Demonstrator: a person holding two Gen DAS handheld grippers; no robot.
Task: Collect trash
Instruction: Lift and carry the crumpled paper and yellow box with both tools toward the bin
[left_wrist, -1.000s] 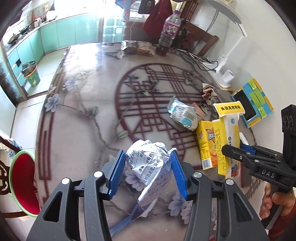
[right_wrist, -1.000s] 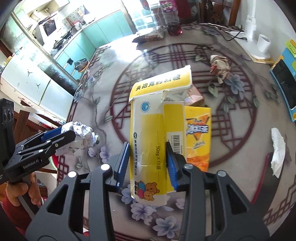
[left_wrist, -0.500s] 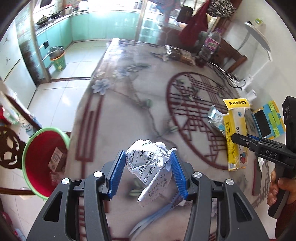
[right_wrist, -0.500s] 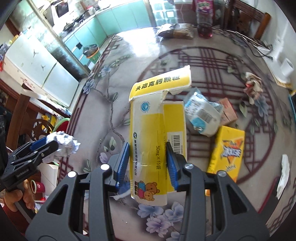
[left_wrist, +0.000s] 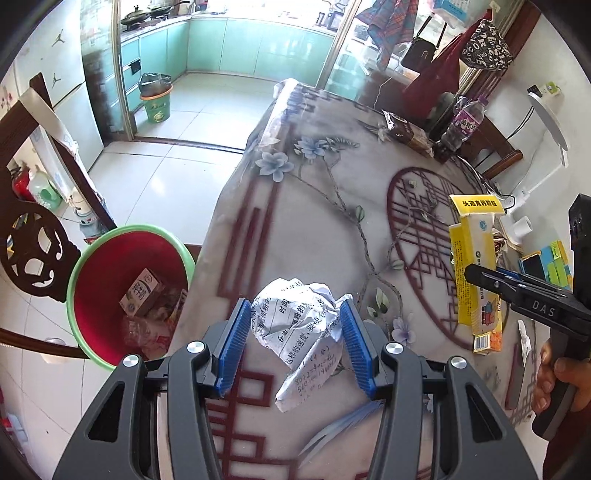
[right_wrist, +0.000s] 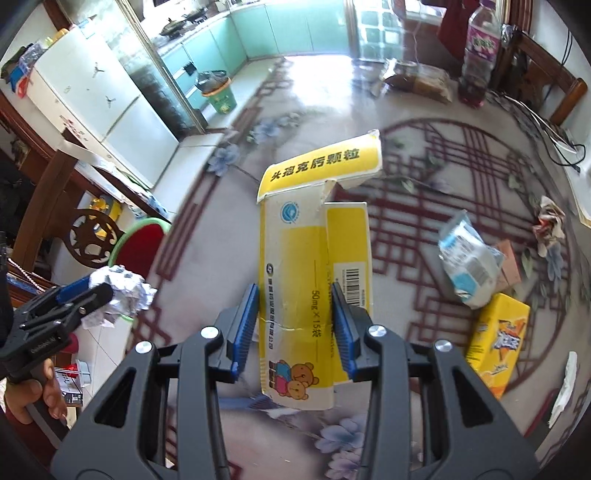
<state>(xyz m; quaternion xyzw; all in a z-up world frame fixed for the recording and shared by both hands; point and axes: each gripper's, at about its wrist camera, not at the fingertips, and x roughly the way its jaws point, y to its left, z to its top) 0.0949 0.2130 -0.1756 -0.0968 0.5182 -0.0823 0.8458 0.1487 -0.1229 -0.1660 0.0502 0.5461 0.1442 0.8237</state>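
My left gripper is shut on a crumpled ball of printed white paper, held above the table's left edge. Just to its left on the floor stands a red trash bin with a green rim, with a small carton and wrappers inside. My right gripper is shut on a torn yellow and white medicine box, held over the table. The same box shows in the left wrist view at the right. The paper ball and the bin appear at the left of the right wrist view.
On the patterned tablecloth lie a white and blue pouch, an orange-yellow box, a crumpled wrapper, a small brown carton and a tissue. A drink bottle and a snack bag stand at the far end. Dark wooden chairs flank the bin.
Both grippers have swung left across the table toward its left edge, still holding the paper ball and the yellow box. The red bin has come fully into the left wrist view.
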